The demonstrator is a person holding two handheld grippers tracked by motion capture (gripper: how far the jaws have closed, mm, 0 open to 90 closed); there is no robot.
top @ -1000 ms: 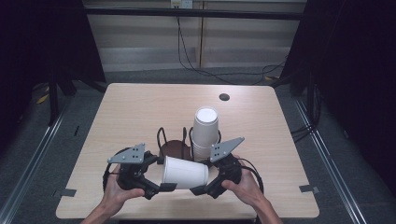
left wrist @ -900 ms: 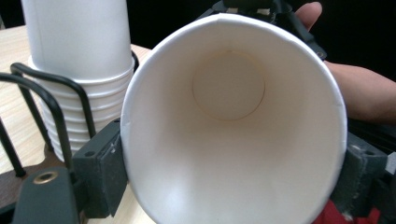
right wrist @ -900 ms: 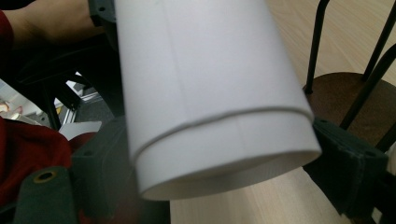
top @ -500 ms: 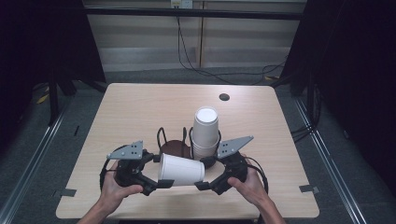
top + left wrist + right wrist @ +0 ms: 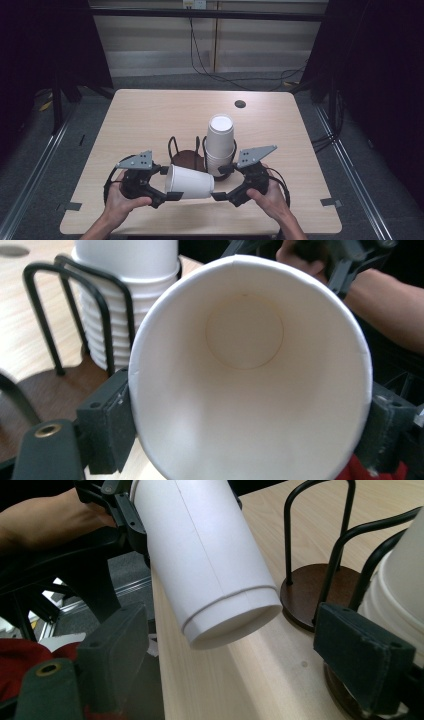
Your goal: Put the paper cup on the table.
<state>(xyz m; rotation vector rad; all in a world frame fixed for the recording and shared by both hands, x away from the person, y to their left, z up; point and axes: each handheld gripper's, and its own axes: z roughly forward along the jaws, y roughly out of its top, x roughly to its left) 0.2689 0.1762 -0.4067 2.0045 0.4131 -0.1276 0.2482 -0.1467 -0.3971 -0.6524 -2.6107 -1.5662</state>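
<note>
One loose paper cup [image 5: 189, 182]; one cup stack [image 5: 220, 142]; two wire holders [image 5: 185, 152]; two grippers [image 5: 150, 182].

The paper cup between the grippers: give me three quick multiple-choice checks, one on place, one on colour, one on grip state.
1. Where is the stack of cups?
A. In the wire holder
B. On the floor
C. In the right gripper

2. What colour is the paper cup?
A. Red
B. White
C. Blue

3. How is the cup held?
A. Right gripper clamps its base
B. It lies loose on the table
C. Left gripper clamps its rim end

Answers: 1 A, black wire loops stand around the stack. 2 B, it is white inside and out. 3 C, the left pads press its rim; the right jaws stand open, clear of the base.
</note>
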